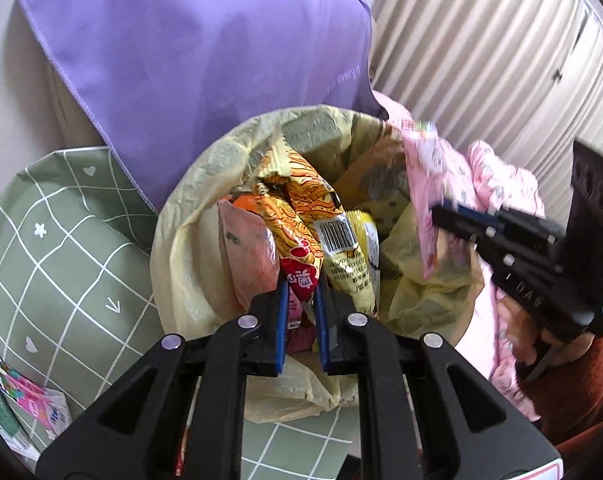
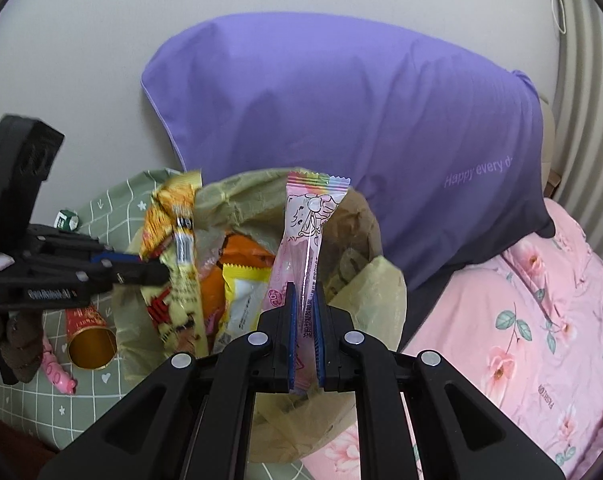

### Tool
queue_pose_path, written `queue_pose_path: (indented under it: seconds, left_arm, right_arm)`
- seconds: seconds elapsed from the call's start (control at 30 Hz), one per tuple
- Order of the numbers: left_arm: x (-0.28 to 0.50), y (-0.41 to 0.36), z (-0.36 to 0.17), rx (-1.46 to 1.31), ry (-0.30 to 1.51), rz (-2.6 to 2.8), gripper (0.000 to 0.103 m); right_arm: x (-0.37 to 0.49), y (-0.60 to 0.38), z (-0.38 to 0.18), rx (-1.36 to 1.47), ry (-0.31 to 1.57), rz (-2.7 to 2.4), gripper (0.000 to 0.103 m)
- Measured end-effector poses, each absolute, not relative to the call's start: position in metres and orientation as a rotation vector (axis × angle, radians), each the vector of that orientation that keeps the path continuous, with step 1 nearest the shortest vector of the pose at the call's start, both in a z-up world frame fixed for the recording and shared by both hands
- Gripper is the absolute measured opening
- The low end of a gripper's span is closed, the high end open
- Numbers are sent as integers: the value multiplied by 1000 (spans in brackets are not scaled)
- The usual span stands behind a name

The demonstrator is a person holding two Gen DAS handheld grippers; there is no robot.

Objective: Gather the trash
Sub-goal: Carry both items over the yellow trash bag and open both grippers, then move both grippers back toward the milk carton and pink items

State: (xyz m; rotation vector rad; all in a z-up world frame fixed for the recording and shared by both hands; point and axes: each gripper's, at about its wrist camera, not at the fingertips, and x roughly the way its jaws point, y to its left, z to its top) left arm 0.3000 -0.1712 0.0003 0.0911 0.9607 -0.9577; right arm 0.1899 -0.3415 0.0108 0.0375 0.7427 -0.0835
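A bin lined with a pale yellow bag [image 1: 189, 240] [image 2: 373, 280] stands in the middle of both views, with several snack wrappers inside. My left gripper [image 1: 301, 292] [image 2: 141, 270] is shut on a yellow-and-orange snack wrapper [image 1: 305, 216] [image 2: 181, 248] and holds it upright over the bin's opening. My right gripper [image 2: 304, 300] [image 1: 441, 214] is shut on a pink candy wrapper [image 2: 305, 240] [image 1: 421, 184] and holds it upright over the bin's right side.
A purple pillow [image 2: 341, 120] leans on the wall behind the bin. A green checked mat [image 1: 61, 240] lies to the left with a red-and-gold paper cup [image 2: 87, 340], a pink wrapper [image 1: 37, 404] and a small green item [image 2: 66, 219]. Pink floral bedding [image 2: 521, 340] lies to the right.
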Motion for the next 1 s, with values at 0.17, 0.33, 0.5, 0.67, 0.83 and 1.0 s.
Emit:
queue_pose_path:
  seconds: [0.17, 0.33, 0.5, 0.67, 0.83, 1.0]
  left_arm:
    - [301, -152, 5, 20, 966, -954, 28]
    - [289, -139, 13, -19, 922, -935, 39]
    - [269, -104, 24, -66, 853, -892, 48]
    - [254, -38, 22, -84, 810, -729, 50]
    - [244, 58, 16, -185, 780, -480, 53]
    - [229, 132, 11, -242, 764, -296, 55]
  right_arm:
    - [187, -340, 7, 21, 756, -95, 15]
    - [182, -339, 8, 21, 756, -82, 29]
    - [168, -332, 21, 36, 695, -63, 29]
    - [162, -317, 39, 54, 607, -8, 30]
    - [168, -287, 47, 76, 540, 135, 31]
    - [191, -243, 40, 94, 542, 323, 51]
